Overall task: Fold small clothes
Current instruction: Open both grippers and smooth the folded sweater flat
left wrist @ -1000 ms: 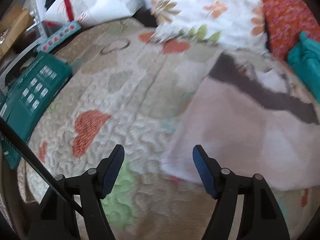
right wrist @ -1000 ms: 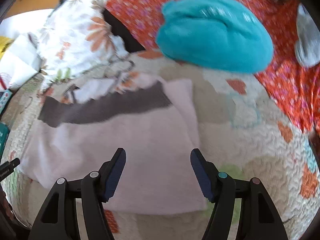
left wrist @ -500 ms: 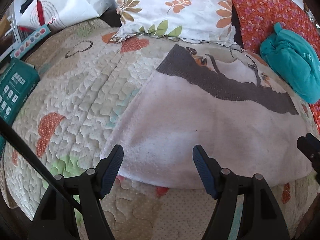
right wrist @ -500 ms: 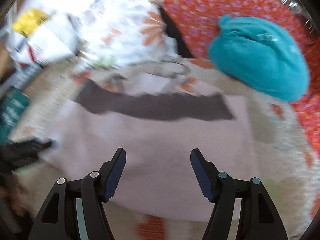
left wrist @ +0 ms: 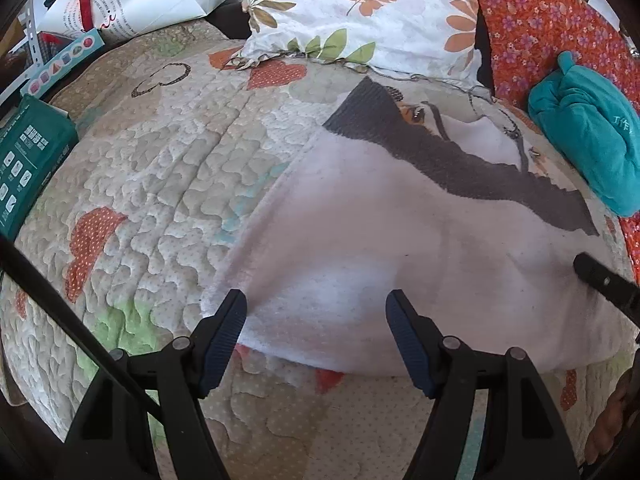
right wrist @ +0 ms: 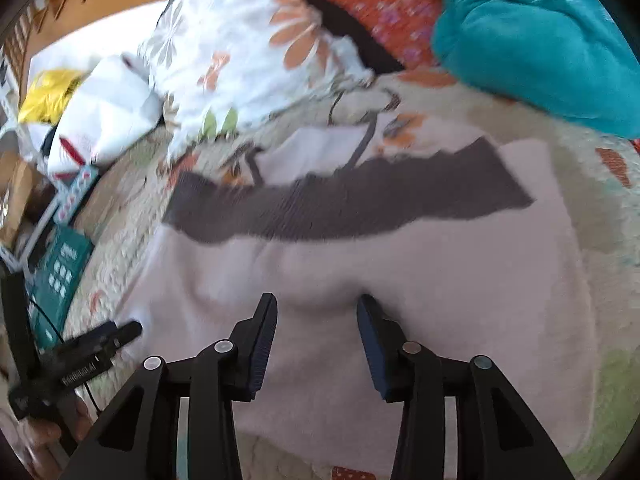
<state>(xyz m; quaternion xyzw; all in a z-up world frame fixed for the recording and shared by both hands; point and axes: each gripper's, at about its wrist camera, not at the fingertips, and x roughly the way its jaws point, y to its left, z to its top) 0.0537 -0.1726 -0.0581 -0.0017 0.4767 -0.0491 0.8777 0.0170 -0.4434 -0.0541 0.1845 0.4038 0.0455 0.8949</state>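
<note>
My left gripper (left wrist: 316, 320) spread over the near left corner of the pale pink garment (left wrist: 400, 260) lying flat on the quilt (left wrist: 160, 184), my right gripper (right wrist: 316, 312) just closing, cloth bunching between its jaws, grip unclear

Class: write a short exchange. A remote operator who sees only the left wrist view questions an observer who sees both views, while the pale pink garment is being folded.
Operator: My left gripper hangs open over the pale pink garment. Of the right gripper I see one black finger. What is it doing?
Observer: Its jaws have just been closing, and a hump of the pink cloth stands gathered between them. It does not look pinched tight yet.
Operator: Where on the cloth is it?
Observer: On the near half, well short of the dark band.
</note>
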